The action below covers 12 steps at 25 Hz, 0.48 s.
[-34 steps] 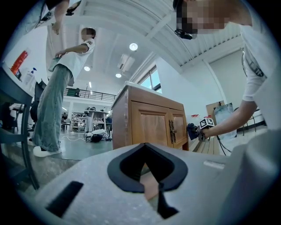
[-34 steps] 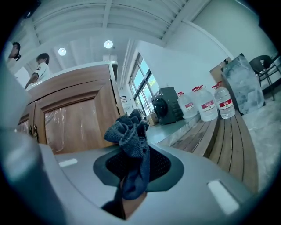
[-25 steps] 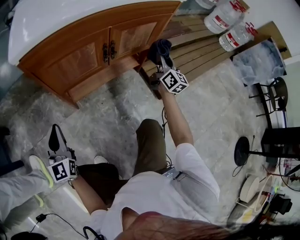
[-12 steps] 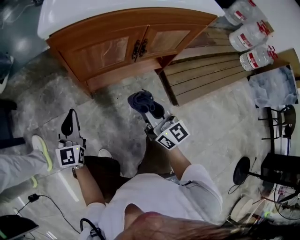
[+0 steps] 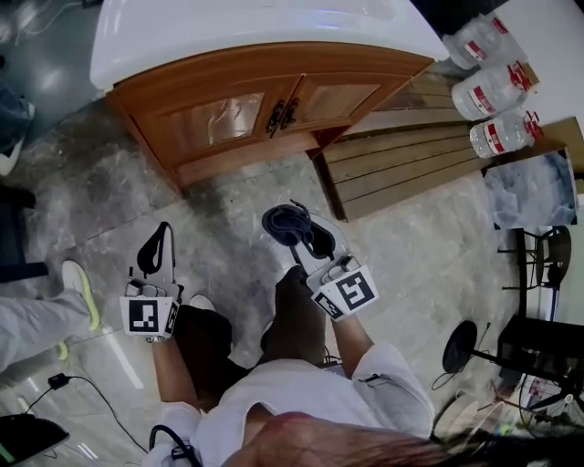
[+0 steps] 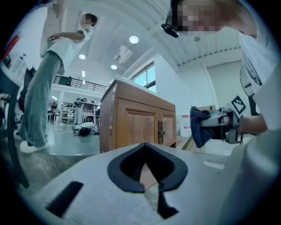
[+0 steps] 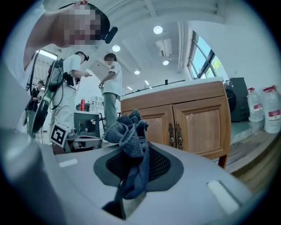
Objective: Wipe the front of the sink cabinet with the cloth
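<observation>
Crouches on the grey stone floor (image 5: 228, 255) in front of the sink cabinet (image 5: 228, 123), looking down at its two wooden doors (image 5: 214, 119). Holds the right gripper (image 5: 308, 235) out in front of the cabinet, across from the right door, well apart from the wood. Squeezes that gripper's fingers (image 7: 162, 165) tight on a dark blue cloth (image 5: 285, 223). Keeps the cloth bunched up, with a lump poking out past the finger pads toward the cabinet and a thin tail hanging back down between them. Touches no part of the cabinet with the cloth. Holds the left gripper (image 5: 155, 239) farther out from the cabinet, across from the left door, pointing the same way. Presses its fingers (image 6: 127, 165) together at the tips with nothing between them, only a bit of floor showing through the gap lower down. Carries a white marker cube (image 5: 347, 294) with black squares on the back of each gripper. Sees a white sink top (image 5: 255, 27) lying over the cabinet and two dark metal handles (image 5: 283, 114) side by side where the doors meet. Sees flat wooden boards (image 5: 411, 169) on the floor just beside the cabinet's right end. Sees three big water bottles (image 5: 493, 91) past those boards, farther from the cabinet. Sees another person's shoe (image 5: 80, 294) with a yellow-green sole out from the cabinet's left corner, near the left gripper.
</observation>
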Each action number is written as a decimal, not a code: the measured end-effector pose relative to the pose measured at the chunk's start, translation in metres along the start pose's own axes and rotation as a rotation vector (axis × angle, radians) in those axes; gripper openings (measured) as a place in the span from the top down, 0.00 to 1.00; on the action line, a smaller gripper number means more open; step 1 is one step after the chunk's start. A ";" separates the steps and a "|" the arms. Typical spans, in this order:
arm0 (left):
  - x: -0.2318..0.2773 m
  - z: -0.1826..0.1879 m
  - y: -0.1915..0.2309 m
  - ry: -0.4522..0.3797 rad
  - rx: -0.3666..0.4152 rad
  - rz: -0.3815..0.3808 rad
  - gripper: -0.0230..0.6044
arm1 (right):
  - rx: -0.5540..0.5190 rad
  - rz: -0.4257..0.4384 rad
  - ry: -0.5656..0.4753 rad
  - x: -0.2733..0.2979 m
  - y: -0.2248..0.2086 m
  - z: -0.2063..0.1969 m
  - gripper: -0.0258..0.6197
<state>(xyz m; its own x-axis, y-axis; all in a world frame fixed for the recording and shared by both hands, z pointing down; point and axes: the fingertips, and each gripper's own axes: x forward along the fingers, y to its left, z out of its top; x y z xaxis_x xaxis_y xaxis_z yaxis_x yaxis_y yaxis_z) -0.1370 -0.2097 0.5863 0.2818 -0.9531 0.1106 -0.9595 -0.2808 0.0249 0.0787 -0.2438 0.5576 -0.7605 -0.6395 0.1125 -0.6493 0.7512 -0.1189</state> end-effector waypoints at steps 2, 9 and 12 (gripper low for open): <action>0.001 0.049 -0.010 -0.003 0.028 -0.022 0.96 | 0.014 -0.015 -0.002 -0.001 0.002 0.041 0.82; -0.076 0.252 -0.027 0.065 0.009 0.001 0.95 | 0.024 -0.009 -0.032 -0.046 0.055 0.282 0.82; -0.116 0.356 -0.035 0.100 -0.015 0.014 0.96 | 0.002 -0.001 -0.024 -0.070 0.081 0.403 0.82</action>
